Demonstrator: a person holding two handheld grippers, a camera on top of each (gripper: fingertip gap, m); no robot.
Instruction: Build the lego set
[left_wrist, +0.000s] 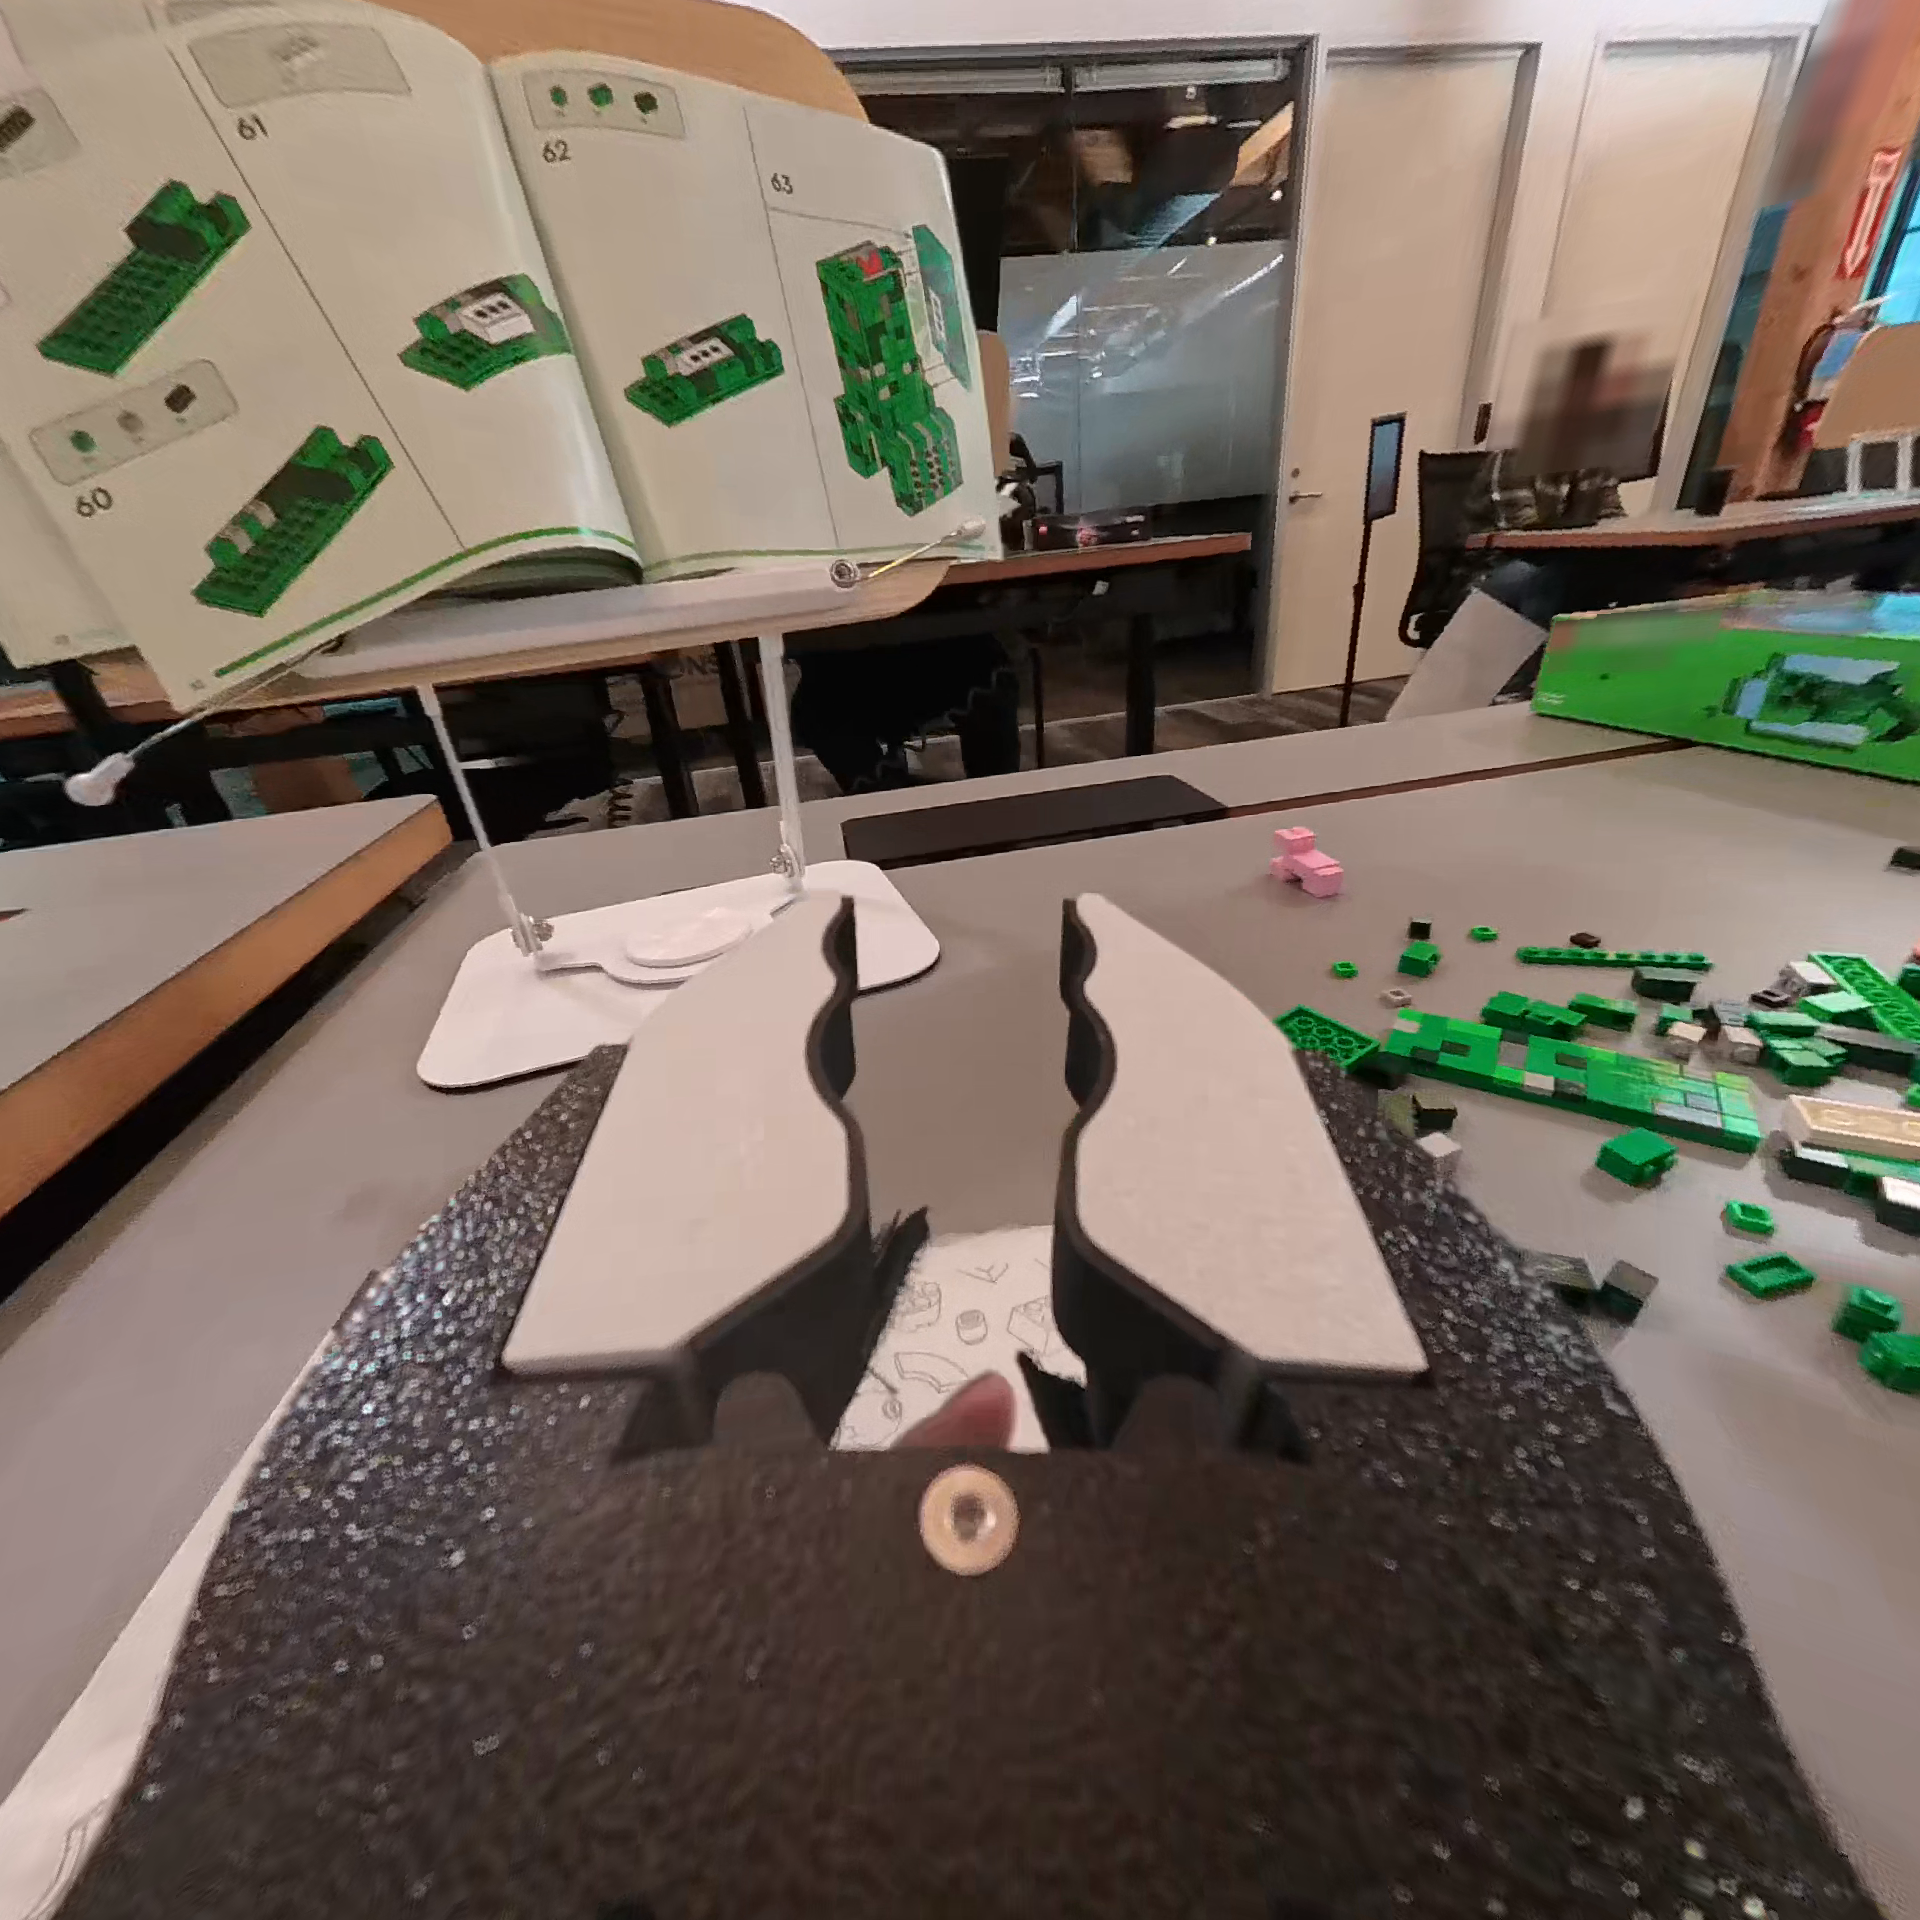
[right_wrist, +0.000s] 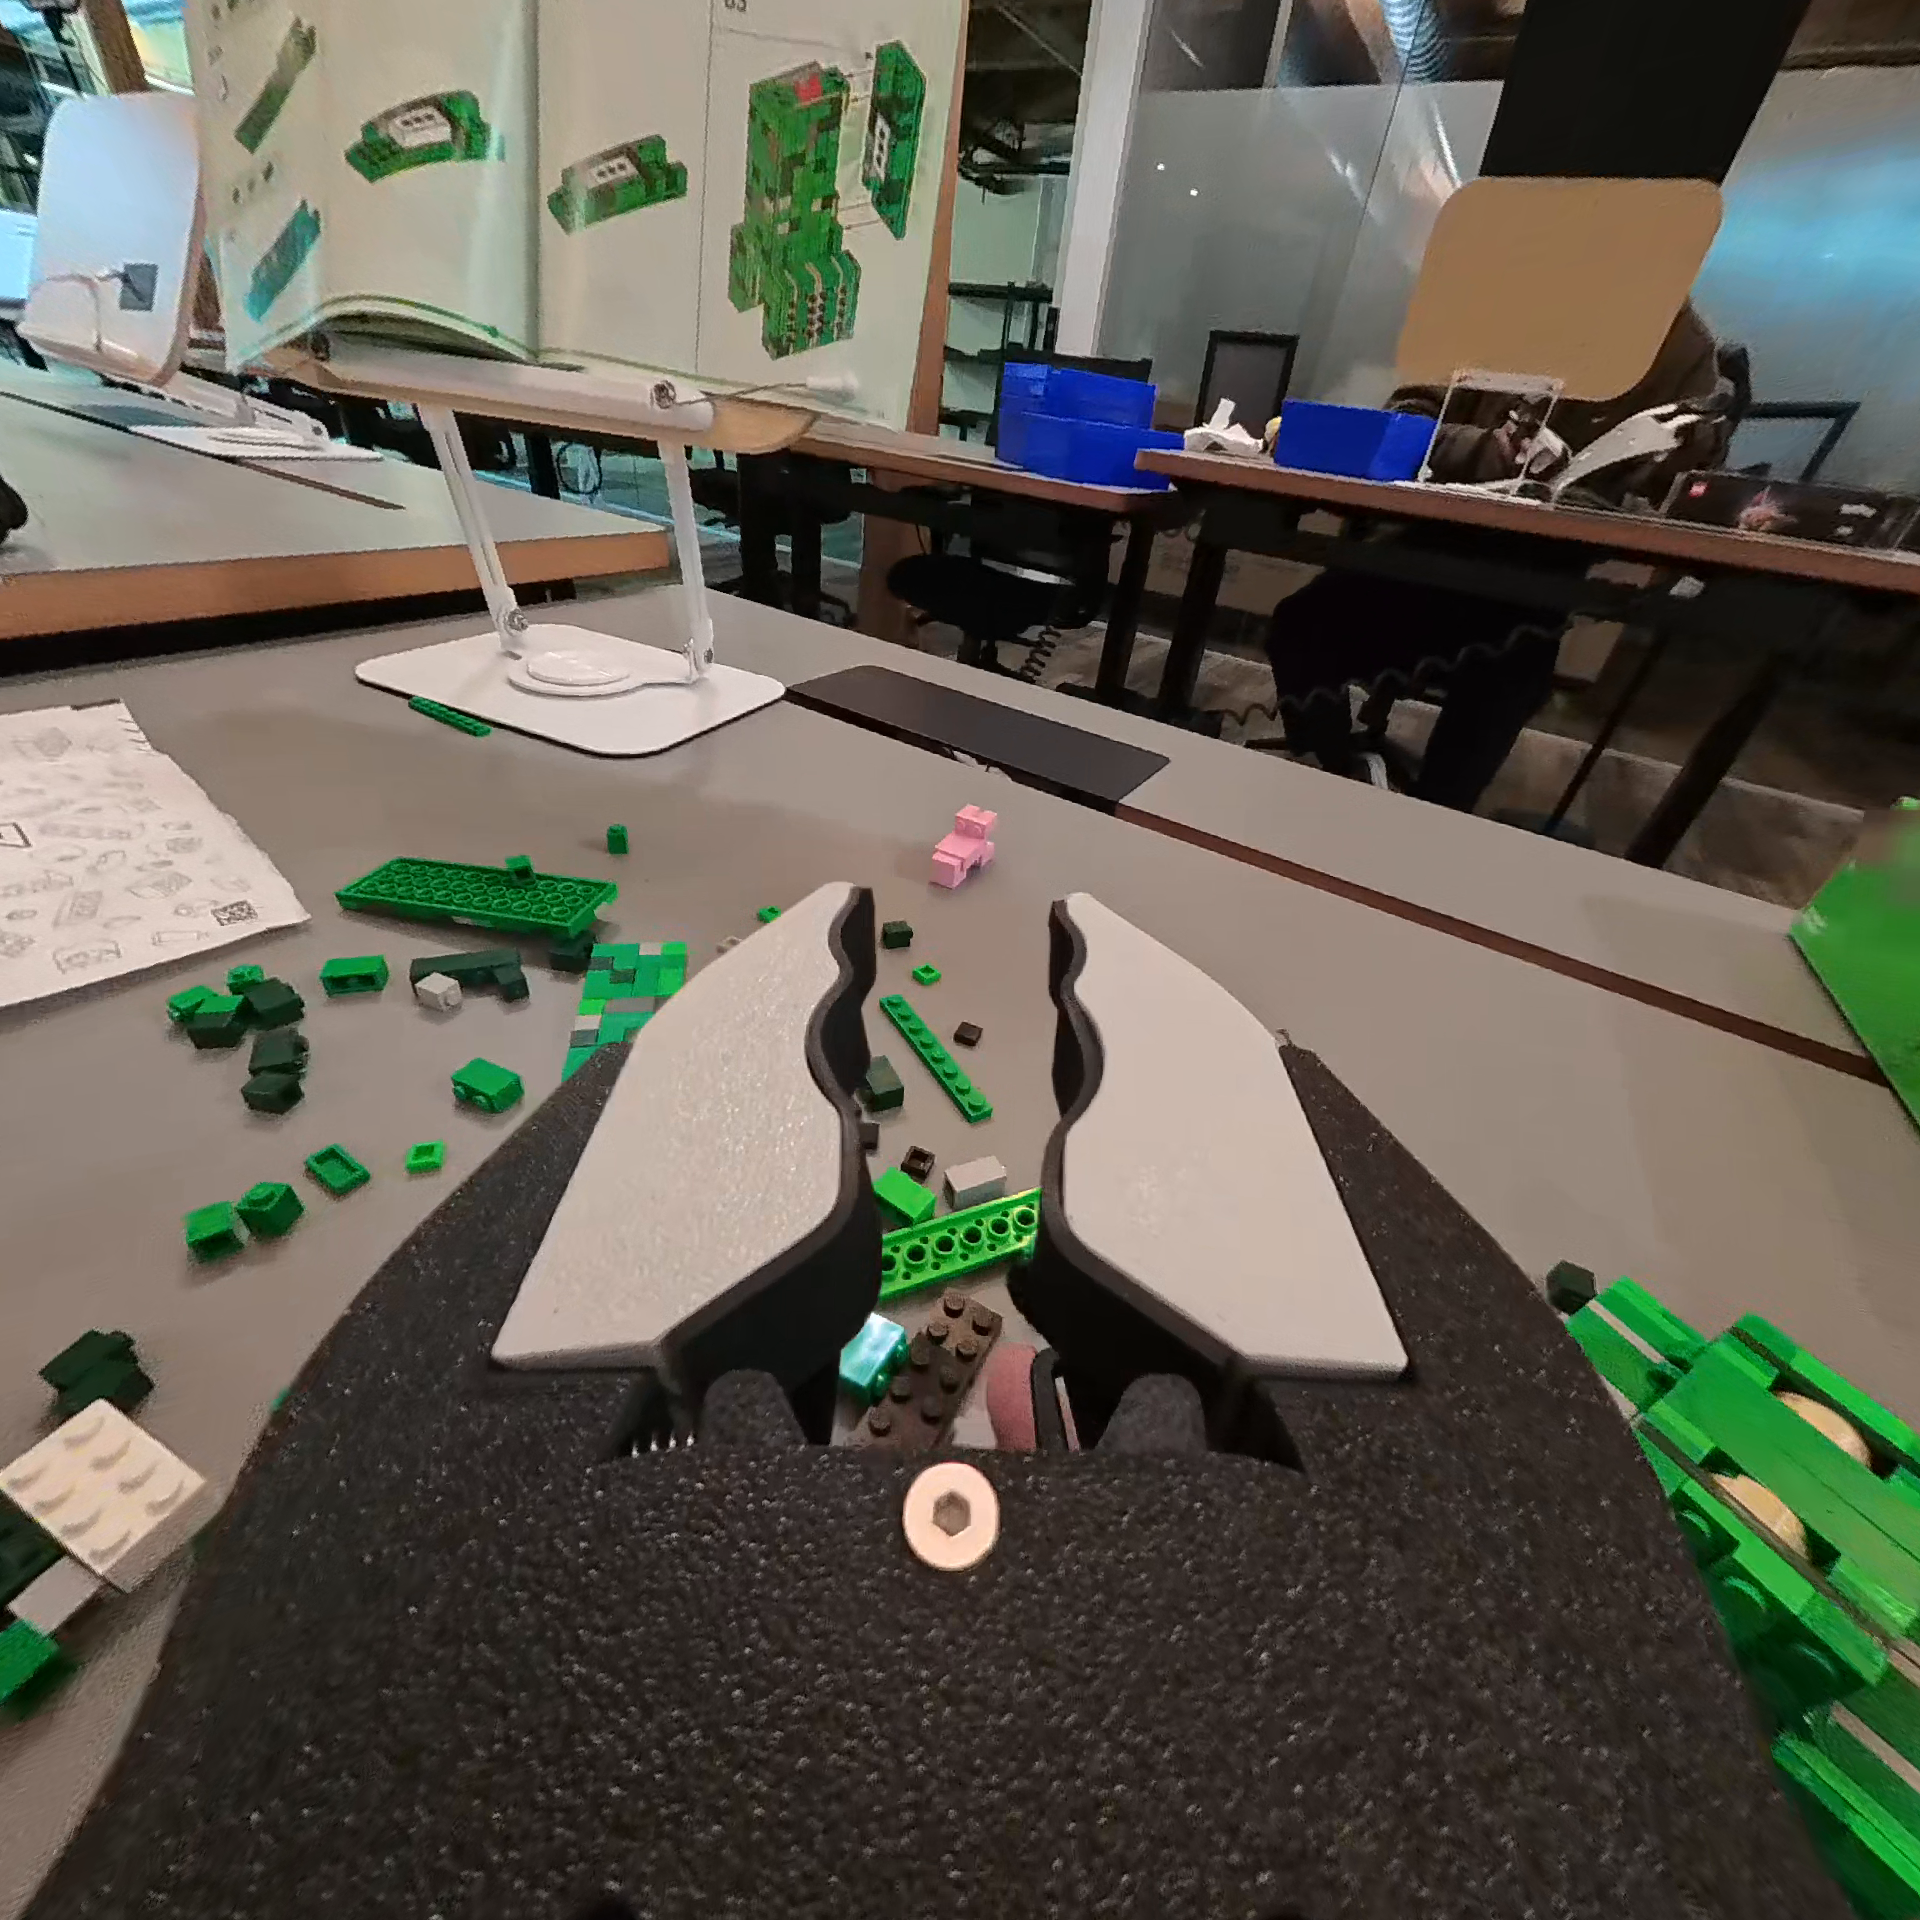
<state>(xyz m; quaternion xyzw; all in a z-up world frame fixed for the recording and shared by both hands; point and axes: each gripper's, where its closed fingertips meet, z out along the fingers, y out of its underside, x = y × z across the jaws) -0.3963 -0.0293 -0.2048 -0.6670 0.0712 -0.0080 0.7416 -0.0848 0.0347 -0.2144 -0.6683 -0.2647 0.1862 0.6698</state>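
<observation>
Left gripper: the left gripper (left_wrist: 958, 914) is held above the grey table (left_wrist: 312, 1226), its fingers spread wide with nothing between them; only bare tabletop is seen in the gap.
Right gripper: the right gripper (right_wrist: 956, 914) is held over the scattered bricks, its fingers likewise spread wide and gripping nothing.
Loose bricks: green, dark green and grey Lego pieces (right_wrist: 270, 1039) are strewn across the table; in the left wrist view they lie to the right of that gripper (left_wrist: 1621, 1049).
Between the right fingers: a long thin green plate (right_wrist: 935, 1055), a green holed plate (right_wrist: 961, 1242), a grey brick (right_wrist: 975, 1179) and a dark brown plate (right_wrist: 940, 1361) are seen on the table below.
Large plate: a wide green studded plate (right_wrist: 478, 891) is lying flat beyond the loose bricks, near the paper sheet.
Pink figure: a small pink brick animal (right_wrist: 966, 844) is standing just beyond the right gripper's tips, apart from the green pieces.
Partial build: a green assembled block (right_wrist: 1766, 1455) is seen at the right edge of the right wrist view, partly blurred.
Instruction booklet: the booklet (left_wrist: 499, 312) is held open on a white stand (left_wrist: 675, 977) at the far side of the table.
Paper sheet: a white printed sheet (right_wrist: 114, 852) is lying flat on the left of the bricks.
Box: a green set box (left_wrist: 1745, 686) is resting at the far right of the table.
</observation>
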